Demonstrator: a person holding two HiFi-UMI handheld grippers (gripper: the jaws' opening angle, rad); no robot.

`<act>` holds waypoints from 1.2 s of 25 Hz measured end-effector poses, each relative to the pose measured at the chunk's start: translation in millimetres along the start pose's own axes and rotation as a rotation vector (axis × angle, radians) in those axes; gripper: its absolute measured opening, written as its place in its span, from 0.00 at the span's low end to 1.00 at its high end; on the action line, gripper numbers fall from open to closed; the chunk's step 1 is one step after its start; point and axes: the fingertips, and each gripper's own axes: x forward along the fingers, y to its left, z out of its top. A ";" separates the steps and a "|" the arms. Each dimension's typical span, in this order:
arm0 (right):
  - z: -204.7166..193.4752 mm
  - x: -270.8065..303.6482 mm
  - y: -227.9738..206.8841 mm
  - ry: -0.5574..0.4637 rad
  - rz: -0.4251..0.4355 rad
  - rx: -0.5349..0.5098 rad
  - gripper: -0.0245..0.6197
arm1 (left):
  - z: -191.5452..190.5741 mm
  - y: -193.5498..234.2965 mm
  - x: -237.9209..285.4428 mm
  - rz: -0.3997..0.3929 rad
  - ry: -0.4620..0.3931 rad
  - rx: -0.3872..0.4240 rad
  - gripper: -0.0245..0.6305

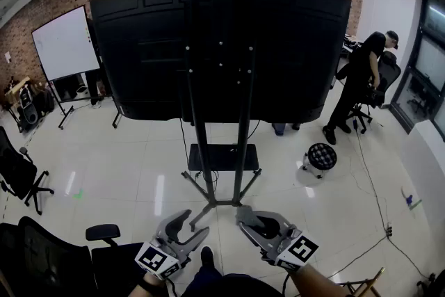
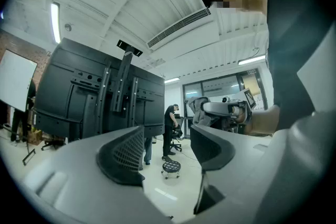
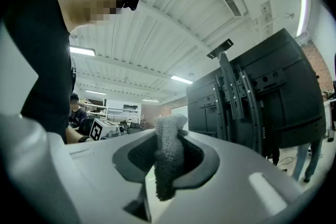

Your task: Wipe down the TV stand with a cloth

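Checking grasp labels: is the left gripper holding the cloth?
No: the left gripper is open with nothing between its jaws, while the cloth sits clamped in the right gripper.

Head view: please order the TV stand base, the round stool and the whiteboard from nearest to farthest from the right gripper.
1. TV stand base: on the floor just ahead of the right gripper.
2. Round stool: farther ahead, to the right.
3. Whiteboard: far left, at the back.
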 end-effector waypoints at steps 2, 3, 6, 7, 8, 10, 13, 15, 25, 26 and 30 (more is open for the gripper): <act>1.2 20.9 -16.8 -0.005 -0.003 -0.021 0.15 | 1.3 24.9 11.8 -0.011 -0.007 0.007 0.49; 1.5 31.3 -24.9 -0.007 -0.006 -0.030 0.15 | 1.0 37.5 17.1 -0.013 -0.006 0.006 0.49; 2.0 63.5 -50.6 -0.006 -0.028 -0.038 0.15 | 3.5 76.0 34.0 -0.028 -0.001 0.004 0.49; 3.2 75.0 -60.0 -0.005 -0.037 -0.039 0.15 | 6.5 89.0 40.7 -0.037 -0.002 0.006 0.49; 5.6 87.0 -69.5 -0.005 -0.046 -0.043 0.15 | 10.7 101.6 47.8 -0.049 -0.005 0.009 0.49; 13.9 111.0 -88.8 -0.016 -0.066 -0.059 0.15 | 21.1 125.4 61.8 -0.082 -0.014 0.026 0.49; 27.1 144.7 -117.6 -0.041 -0.105 -0.083 0.15 | 35.5 158.0 82.1 -0.151 -0.031 0.083 0.49; 37.3 164.2 -133.4 -0.053 -0.116 -0.111 0.15 | 45.1 174.9 95.5 -0.192 -0.041 0.115 0.49; 93.3 214.7 -188.2 -0.060 -0.119 -0.311 0.15 | 96.1 220.7 149.4 -0.255 -0.112 0.185 0.50; 101.7 218.5 -193.1 -0.064 -0.114 -0.334 0.15 | 104.0 223.3 154.3 -0.256 -0.122 0.205 0.50; 147.2 228.8 -215.0 -0.069 -0.111 -0.455 0.15 | 138.0 231.3 172.2 -0.249 -0.156 0.271 0.51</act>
